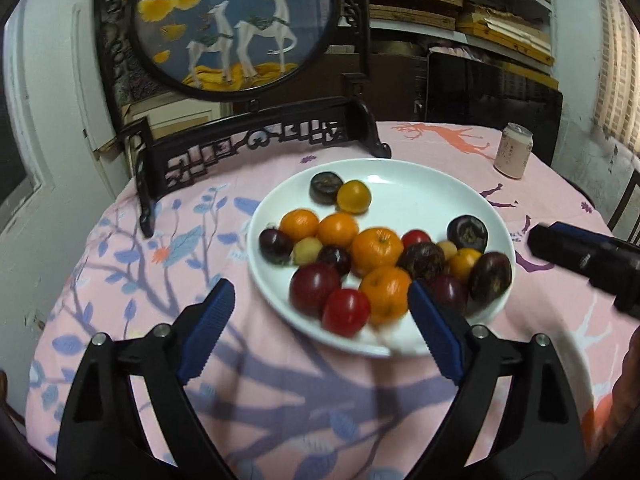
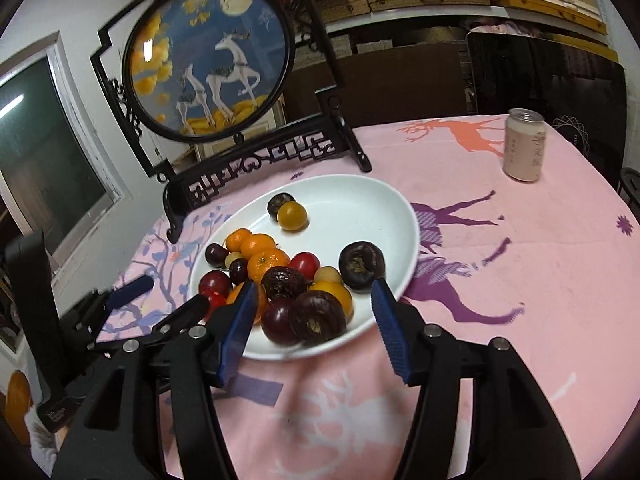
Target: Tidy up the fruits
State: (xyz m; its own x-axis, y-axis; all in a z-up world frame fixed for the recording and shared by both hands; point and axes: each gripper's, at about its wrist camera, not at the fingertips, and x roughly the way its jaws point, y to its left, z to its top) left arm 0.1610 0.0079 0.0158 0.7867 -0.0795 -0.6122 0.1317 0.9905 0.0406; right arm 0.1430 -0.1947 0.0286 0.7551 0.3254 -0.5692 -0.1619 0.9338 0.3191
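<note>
Two grippers hang over your table, and neither one grips anything. Your left gripper [image 1: 320, 304] has its blue fingers [image 1: 208, 320] spread wide just above the near rim of the white plate [image 1: 420, 196], with bare cloth and the plate's edge showing in the gap. Your right gripper [image 2: 312, 312] is spread less wide, its fingers straddling the near edge of the same plate; the dark round fruits at the front of the pile show between the pads, but nothing is pinched.

All the fruit sits on that plate. Most of it is heaped at the near side: several oranges [image 1: 376, 250], dark plums [image 1: 314, 288], a red plum [image 1: 346, 312] and a few small pale yellow fruits [image 1: 306, 250]. Two pieces lie apart at the far side, a dark fruit [image 1: 326, 187] touching a yellow-orange one [image 1: 353, 197]. One large dark fruit [image 2: 362, 266] rests alone near the plate's right rim in the right wrist view.

Your plate stands on a pink tablecloth [image 1: 200, 240] printed with branches and deer. Behind it stands a round deer picture [image 1: 236, 20] in a dark carved stand. A pale drink can [image 2: 525, 145] stands upright well off to the right, near the far edge of the table.
</note>
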